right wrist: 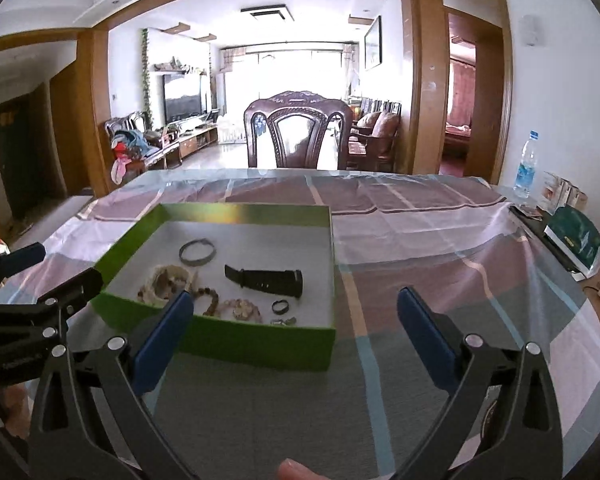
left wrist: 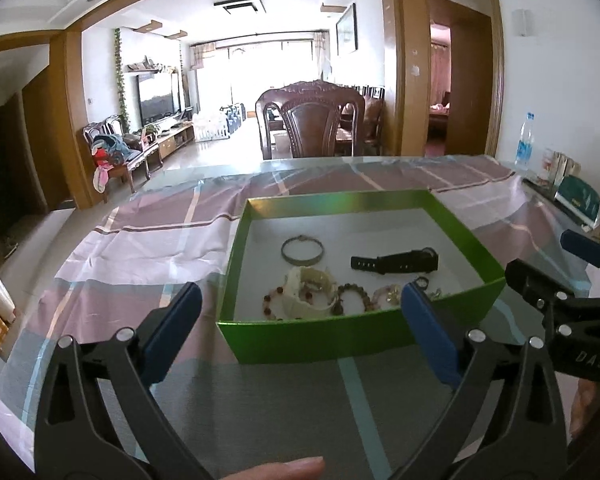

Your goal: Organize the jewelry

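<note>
Left wrist view: left gripper [left wrist: 300, 316] fingers spread, empty, before green box [left wrist: 320, 340] holding watch [left wrist: 396, 262], bangle [left wrist: 302, 249]. Right gripper [right wrist: 292, 320] likewise spread.

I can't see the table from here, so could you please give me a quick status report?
Left gripper and right gripper open, empty. Jewelry in green box; black watch central. Nothing blocking.

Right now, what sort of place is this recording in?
Most likely a home dining area open to a living room: a clothed table with a carved chair, and a TV beyond.
</note>
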